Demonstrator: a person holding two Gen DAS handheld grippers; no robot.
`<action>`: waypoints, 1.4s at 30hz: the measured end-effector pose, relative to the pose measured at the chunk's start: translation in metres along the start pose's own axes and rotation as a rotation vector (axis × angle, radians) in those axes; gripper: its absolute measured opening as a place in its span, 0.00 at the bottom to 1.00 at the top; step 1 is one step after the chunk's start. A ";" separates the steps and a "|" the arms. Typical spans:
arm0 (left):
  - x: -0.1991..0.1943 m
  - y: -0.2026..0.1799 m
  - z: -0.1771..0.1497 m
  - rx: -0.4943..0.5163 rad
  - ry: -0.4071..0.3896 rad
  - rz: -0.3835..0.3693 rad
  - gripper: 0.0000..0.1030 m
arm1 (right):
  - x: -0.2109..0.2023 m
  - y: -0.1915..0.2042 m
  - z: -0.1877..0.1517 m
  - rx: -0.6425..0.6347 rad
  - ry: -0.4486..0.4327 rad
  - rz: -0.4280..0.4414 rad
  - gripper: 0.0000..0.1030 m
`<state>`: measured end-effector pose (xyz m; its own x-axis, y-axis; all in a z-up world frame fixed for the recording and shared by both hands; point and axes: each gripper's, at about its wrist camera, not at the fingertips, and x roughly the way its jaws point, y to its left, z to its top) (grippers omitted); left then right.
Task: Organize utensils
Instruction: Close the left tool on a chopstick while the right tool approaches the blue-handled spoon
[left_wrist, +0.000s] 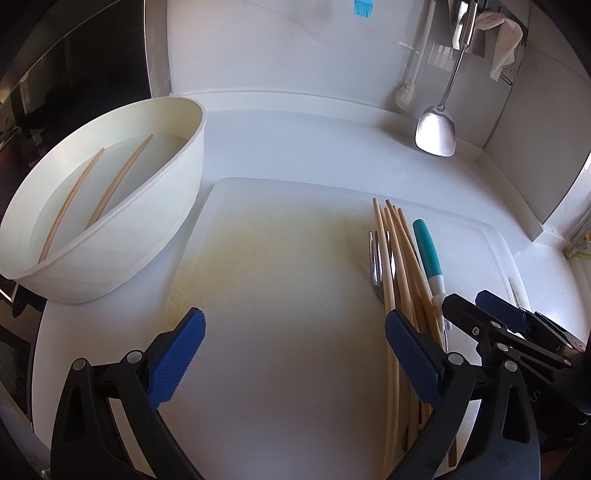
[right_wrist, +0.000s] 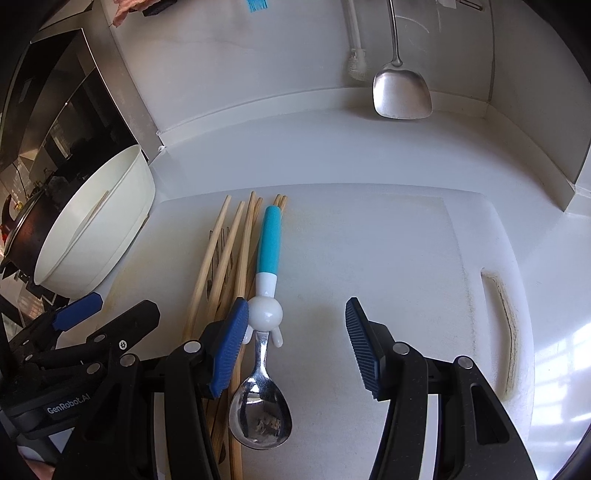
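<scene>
A bundle of wooden chopsticks (left_wrist: 400, 266) lies on the white cutting board (left_wrist: 288, 277), with a metal fork (left_wrist: 376, 266) under it and a teal-handled spoon (left_wrist: 428, 254) to its right. The left gripper (left_wrist: 295, 347) is open and empty, its right finger over the chopsticks. In the right wrist view the right gripper (right_wrist: 295, 336) is open and empty just above the spoon (right_wrist: 267, 251), chopsticks (right_wrist: 236, 251) to its left. Two chopsticks (left_wrist: 99, 188) lie in the white bowl (left_wrist: 147, 236) at the left.
A steel spatula (left_wrist: 436, 129) and a white brush (left_wrist: 406, 92) hang against the back wall. A black appliance (right_wrist: 55, 110) stands left of the bowl (right_wrist: 96, 240). The board's handle slot (right_wrist: 506, 325) is at the right.
</scene>
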<state>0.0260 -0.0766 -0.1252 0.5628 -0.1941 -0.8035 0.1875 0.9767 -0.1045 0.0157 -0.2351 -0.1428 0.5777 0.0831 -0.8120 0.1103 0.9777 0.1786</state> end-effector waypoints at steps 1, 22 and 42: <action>-0.001 0.001 0.000 -0.001 -0.001 -0.001 0.93 | 0.001 0.000 0.000 0.000 0.001 0.000 0.51; 0.005 -0.010 0.000 0.020 0.005 -0.029 0.93 | 0.004 -0.004 -0.006 -0.055 -0.020 -0.129 0.51; 0.019 -0.027 -0.013 0.073 0.020 0.019 0.93 | -0.004 -0.011 -0.014 -0.053 -0.027 -0.183 0.51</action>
<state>0.0218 -0.1053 -0.1453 0.5508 -0.1730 -0.8165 0.2359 0.9707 -0.0465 0.0009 -0.2436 -0.1496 0.5738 -0.1016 -0.8127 0.1729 0.9849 -0.0010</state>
